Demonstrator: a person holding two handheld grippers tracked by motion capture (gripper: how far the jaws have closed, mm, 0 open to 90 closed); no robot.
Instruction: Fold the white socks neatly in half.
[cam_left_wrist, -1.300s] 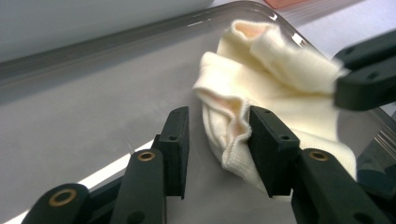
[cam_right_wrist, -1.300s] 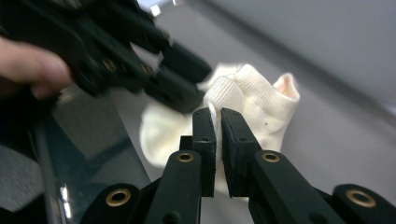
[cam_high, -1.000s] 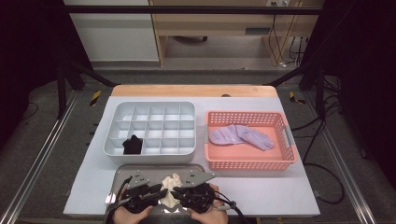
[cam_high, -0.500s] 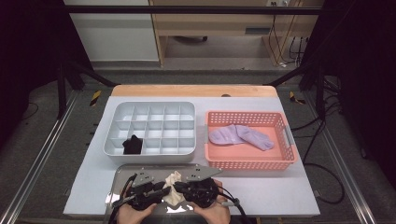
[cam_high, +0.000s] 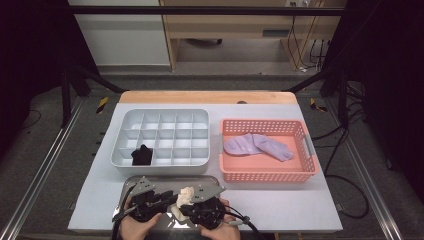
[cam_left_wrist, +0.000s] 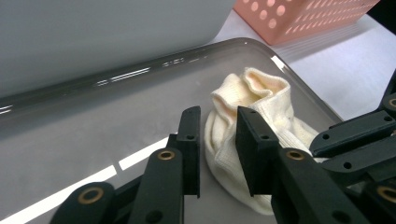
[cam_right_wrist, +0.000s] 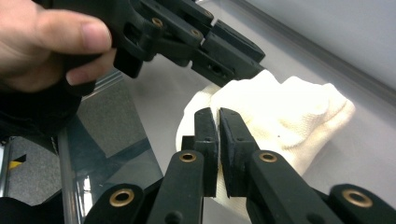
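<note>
A cream sock (cam_high: 186, 196) lies bunched on the grey tray (cam_high: 165, 179) at the table's front edge, between my two grippers. In the left gripper view the left gripper (cam_left_wrist: 217, 122) has just been closing. A fold of the sock (cam_left_wrist: 254, 100) sits between its jaws, and a sliver of tray (cam_left_wrist: 93, 140) still shows beside the left pad. The right gripper (cam_right_wrist: 218, 114) comes from the opposite side. Its jaws are almost together, pinched on the sock's (cam_right_wrist: 280, 109) near edge. In the high view the left gripper (cam_high: 170, 199) and right gripper (cam_high: 193, 203) nearly meet.
Behind the tray stands a grey compartment box (cam_high: 160, 114) with a black item (cam_high: 142, 155) in a front cell. To its right is a pink basket (cam_high: 270, 174) holding purple socks (cam_high: 257, 146). A hand (cam_right_wrist: 42, 51) holds the left gripper close by.
The two grippers have drawn slightly closer around the cream sock, which now stands more bunched between them. Both hands stay over the tray.
</note>
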